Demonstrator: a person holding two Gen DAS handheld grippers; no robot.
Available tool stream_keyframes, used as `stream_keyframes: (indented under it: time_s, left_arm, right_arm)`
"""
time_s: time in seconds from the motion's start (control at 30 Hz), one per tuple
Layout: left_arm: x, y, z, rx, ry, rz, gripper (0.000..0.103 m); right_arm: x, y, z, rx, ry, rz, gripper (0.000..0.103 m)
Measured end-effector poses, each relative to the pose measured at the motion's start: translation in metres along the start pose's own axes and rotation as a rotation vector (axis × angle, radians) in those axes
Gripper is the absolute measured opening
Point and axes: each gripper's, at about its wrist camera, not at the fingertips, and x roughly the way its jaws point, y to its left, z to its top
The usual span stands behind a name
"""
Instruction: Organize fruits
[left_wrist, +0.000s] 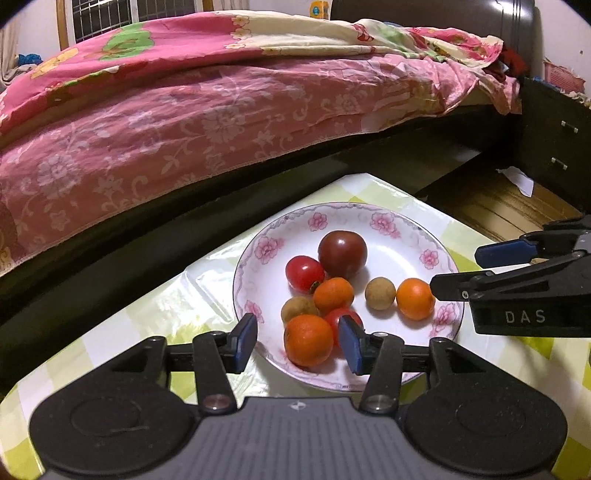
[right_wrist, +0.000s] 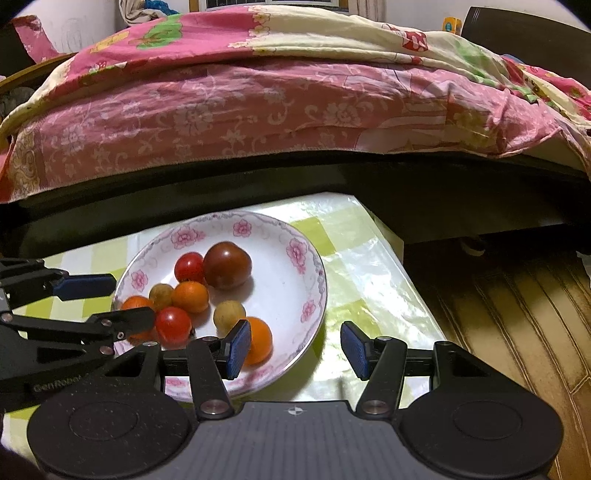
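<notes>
A white plate with pink flowers (left_wrist: 399, 251) holds several small fruits: a dark red tomato (left_wrist: 342, 258), a red tomato (left_wrist: 304, 273), oranges and brown longans (left_wrist: 379, 293). My left gripper (left_wrist: 298, 343) is open over the plate's near side. An orange (left_wrist: 308, 339) lies between its blue pads, with a gap on the left side. A second red tomato (left_wrist: 345, 321) is half hidden behind the right pad. My right gripper (right_wrist: 296, 349) is open at the plate's (right_wrist: 280, 258) right rim, and another orange (right_wrist: 258, 339) sits beside its left pad.
The plate rests on a table with a glossy green-checked cloth (left_wrist: 122, 325). A bed with a pink flowered cover (left_wrist: 184, 122) runs close behind the table. A wooden floor (right_wrist: 498, 314) lies to the right, and a dark nightstand (left_wrist: 554, 147) stands beyond it.
</notes>
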Motion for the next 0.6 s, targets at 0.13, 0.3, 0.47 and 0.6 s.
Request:
stream_keyframes:
  time_s: [0.13,0.3,0.47,0.6]
  left_arm:
    - [-0.005,-0.004,-0.004,0.011,0.006,0.006,0.062]
    - [-0.014,-0.014,-0.008,0.025,0.001,0.009,0.074]
    - [-0.025,-0.022,-0.011,0.059,-0.013,0.034,0.077]
    - [-0.033,-0.021,-0.014,0.036,-0.009,0.042,0.077]
  right_arm:
    - [-0.005,0.002,-0.005,-0.006,0.007,-0.006,0.051]
    - [-0.013,0.004,-0.009,0.004,0.010,-0.017,0.052]
    - [-0.025,0.008,-0.017,0.005,0.000,-0.029,0.055]
    - [-0.033,0.009,-0.022,0.013,-0.002,-0.033,0.055]
